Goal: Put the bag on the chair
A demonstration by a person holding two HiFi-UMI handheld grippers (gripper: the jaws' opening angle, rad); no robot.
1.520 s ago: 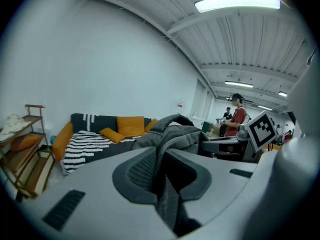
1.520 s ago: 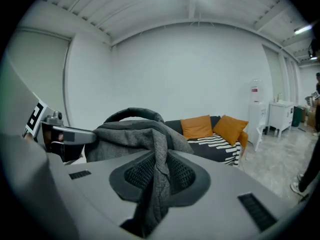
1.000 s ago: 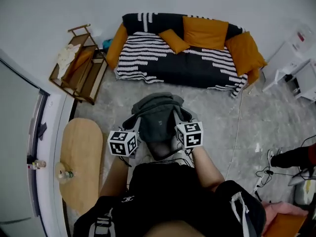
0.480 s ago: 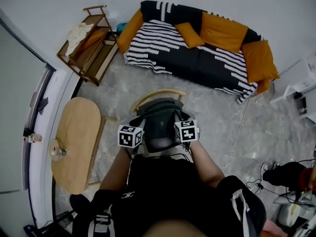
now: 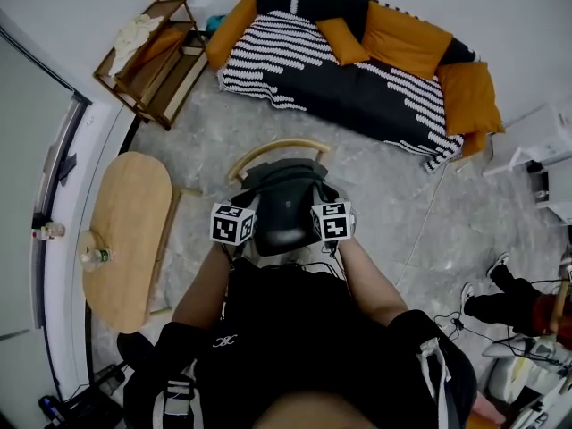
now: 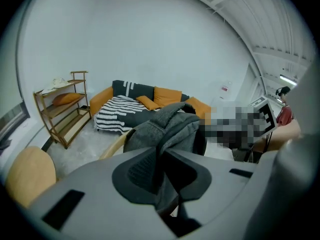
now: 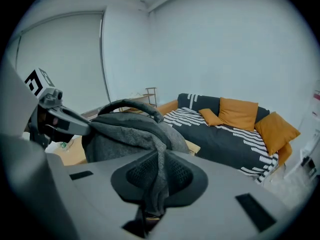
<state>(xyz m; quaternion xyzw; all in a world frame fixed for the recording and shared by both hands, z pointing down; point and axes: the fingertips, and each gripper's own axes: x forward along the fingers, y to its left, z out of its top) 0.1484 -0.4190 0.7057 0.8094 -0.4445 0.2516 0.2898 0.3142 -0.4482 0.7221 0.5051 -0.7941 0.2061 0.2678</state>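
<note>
**Ana:** Where is the bag?

**Ben:** The grey bag is in the middle, right in front of the person. It hangs over the chair, on the near side of the chair's curved wooden back. It hides the seat, so I cannot tell if it touches it.

**Ana:** What holds it up?

**Ben:** Both grippers do. The left gripper holds the bag's left side. Its jaws are closed tight on a fold of the grey cloth. The right gripper holds the right side. Its jaws are closing, and a strip of the bag's cloth is squeezed between them.

**Ana:** What is around the chair?

**Ben:** The chair stands on a grey stone floor. To the left is an oval wooden worktop with a small bottle on its left edge. Far away, by the wall, is a dark sofa with white stripes and orange cushions. Far left of the sofa is a wooden shelf.
</note>
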